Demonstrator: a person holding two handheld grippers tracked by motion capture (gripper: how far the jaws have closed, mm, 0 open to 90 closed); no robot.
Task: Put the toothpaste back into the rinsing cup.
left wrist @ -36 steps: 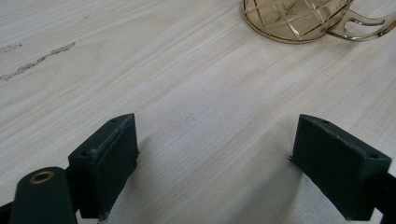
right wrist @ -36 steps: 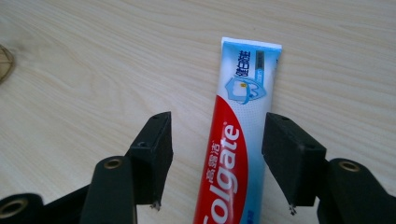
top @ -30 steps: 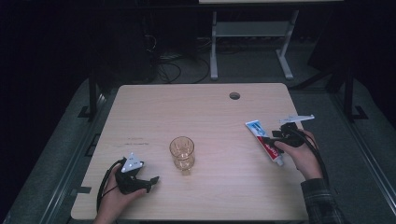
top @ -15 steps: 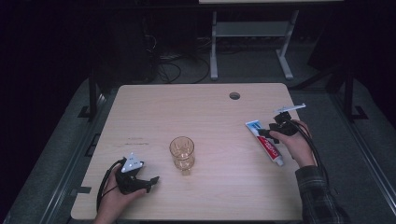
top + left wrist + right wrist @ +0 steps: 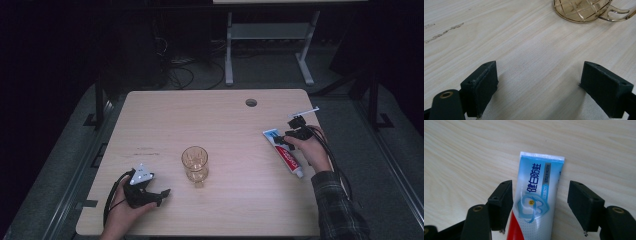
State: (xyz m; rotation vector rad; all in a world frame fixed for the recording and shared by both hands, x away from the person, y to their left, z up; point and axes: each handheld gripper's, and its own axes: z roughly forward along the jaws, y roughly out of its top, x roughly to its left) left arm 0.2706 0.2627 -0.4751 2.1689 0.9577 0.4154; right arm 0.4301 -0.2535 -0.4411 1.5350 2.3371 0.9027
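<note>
Right gripper (image 5: 540, 207) is down over the toothpaste tube (image 5: 537, 197) at the table's (image 5: 220, 120) right edge, jaws spread wide, one on each side of the flat tube, not pinching it yet by the look of it. So nothing's lifted; the grab itself is to come, I'd say. Glossy blue-and-red plastic, crimped end pointing far. Left gripper (image 5: 540, 87) rests near-left, gaping, holding nothing. Amber cut-glass mug (image 5: 195, 164) stands mid-table on pale wood grain.
</note>
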